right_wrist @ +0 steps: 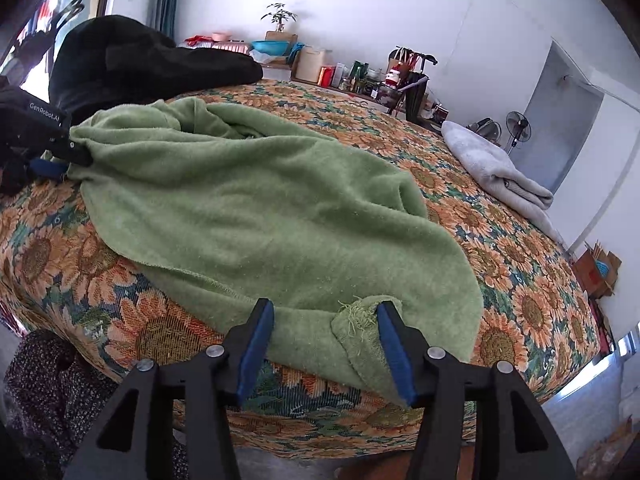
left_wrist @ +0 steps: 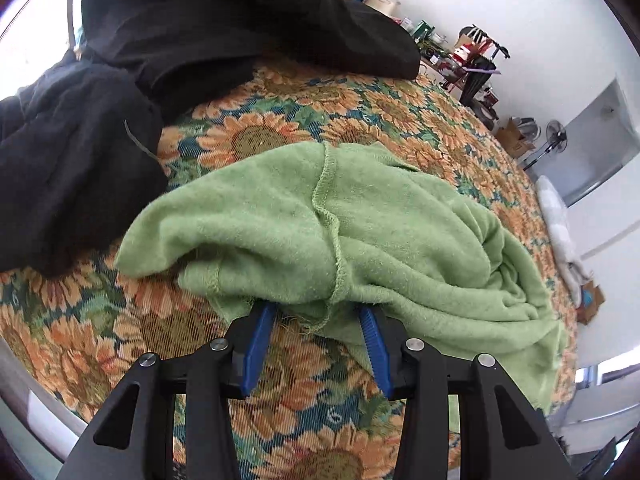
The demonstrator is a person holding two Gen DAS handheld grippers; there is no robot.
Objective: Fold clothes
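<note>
Two grippers, both spread open, meet the crumpled green garment [right_wrist: 256, 200] on the sunflower bedspread [right_wrist: 500, 240]: left gripper [left_wrist: 318, 312] at its seamed end, right gripper [right_wrist: 324, 308] at its frayed corner. Folding unstarted; black clothes [left_wrist: 180, 40] at eleven o'clock wait.

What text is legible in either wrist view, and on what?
"GenRobot.AI": white print on the black body of the left gripper, seen at the left edge of the right wrist view, beside the green garment.
Labels on the bottles and boxes on the far shelf: too small and blurred to read.
Left wrist view: no readable text.
</note>
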